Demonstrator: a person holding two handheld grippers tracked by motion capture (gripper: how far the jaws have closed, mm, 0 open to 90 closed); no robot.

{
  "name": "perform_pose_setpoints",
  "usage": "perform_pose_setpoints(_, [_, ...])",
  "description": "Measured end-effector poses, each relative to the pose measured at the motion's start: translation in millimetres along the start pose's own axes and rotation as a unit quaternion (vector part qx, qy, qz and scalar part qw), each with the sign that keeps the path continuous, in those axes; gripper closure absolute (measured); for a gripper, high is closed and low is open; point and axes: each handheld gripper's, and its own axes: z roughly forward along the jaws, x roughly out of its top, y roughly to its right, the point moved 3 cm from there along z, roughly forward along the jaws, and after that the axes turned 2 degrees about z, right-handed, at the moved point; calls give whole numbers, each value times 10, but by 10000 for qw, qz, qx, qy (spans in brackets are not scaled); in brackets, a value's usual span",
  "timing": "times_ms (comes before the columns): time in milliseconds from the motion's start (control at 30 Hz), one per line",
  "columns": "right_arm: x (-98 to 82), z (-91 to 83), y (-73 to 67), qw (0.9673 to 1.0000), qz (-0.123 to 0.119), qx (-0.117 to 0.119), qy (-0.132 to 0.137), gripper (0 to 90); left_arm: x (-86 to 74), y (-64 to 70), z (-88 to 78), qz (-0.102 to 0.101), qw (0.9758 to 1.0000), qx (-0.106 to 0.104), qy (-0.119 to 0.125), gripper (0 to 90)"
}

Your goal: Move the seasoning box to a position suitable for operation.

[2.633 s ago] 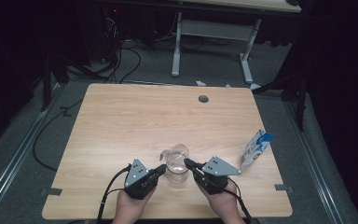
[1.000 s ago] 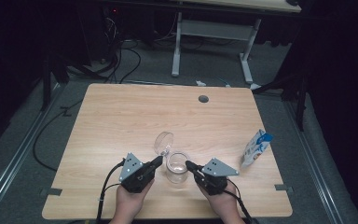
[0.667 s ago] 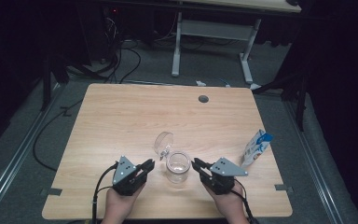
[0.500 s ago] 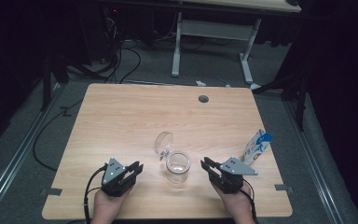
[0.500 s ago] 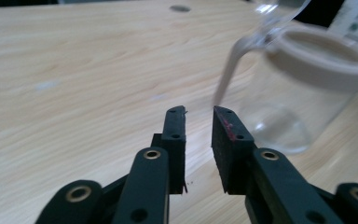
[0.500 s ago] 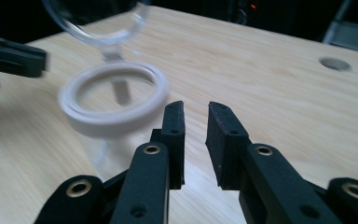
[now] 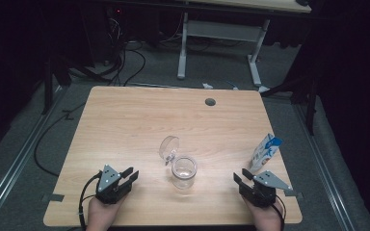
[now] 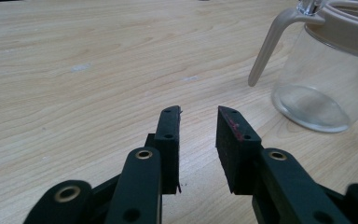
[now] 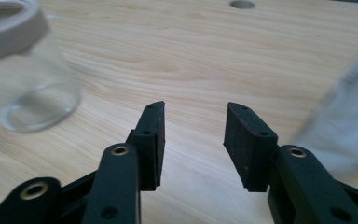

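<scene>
wooden table: one glass jar, one carton; left gripper, right gripper both released, jaws just opening, empty.

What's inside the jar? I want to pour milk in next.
Nothing shows inside the jar: its clear glass bottom and the table under it are visible. Its hinged lid stands open. No part of the inside is covered.
</scene>
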Motion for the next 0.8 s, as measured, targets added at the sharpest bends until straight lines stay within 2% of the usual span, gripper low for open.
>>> perform_pose_setpoints(100, [-68, -109, 181, 9994, 135, -314, 19, 532, -7, 36, 0, 32, 10000, -39, 10, 706])
perform_pose_setpoints(133, [-68, -109, 181, 9994, 135, -314, 19, 532, -7, 36, 0, 32, 10000, -39, 10, 706])
perform_pose_setpoints(200, [-80, -145, 300, 9985, 321, -437, 34, 489, -12, 55, 5, 27, 10000, -49, 29, 706])
perform_pose_setpoints(233, [-80, -145, 300, 9985, 321, -437, 34, 489, -15, 57, 6, 39, 10000, -54, 24, 706])
perform_pose_setpoints(267, [-81, -156, 367, 9979, 373, -532, 48, 462, -18, 61, 7, 46, 10000, -59, 25, 706])
perform_pose_setpoints(367, [-83, -154, 413, 9975, 380, -600, 48, 436, -22, 62, 6, 48, 10000, -64, 19, 705])
perform_pose_setpoints(500, [-73, -108, 521, 9960, 555, -698, -11, 351, -28, 49, -29, 46, 10000, -51, 29, 699])
perform_pose_setpoints(800, [3, -27, 585, 9956, 503, -791, 10, 264, 1, -4, -161, 37, 9999, 47, 140, 700])
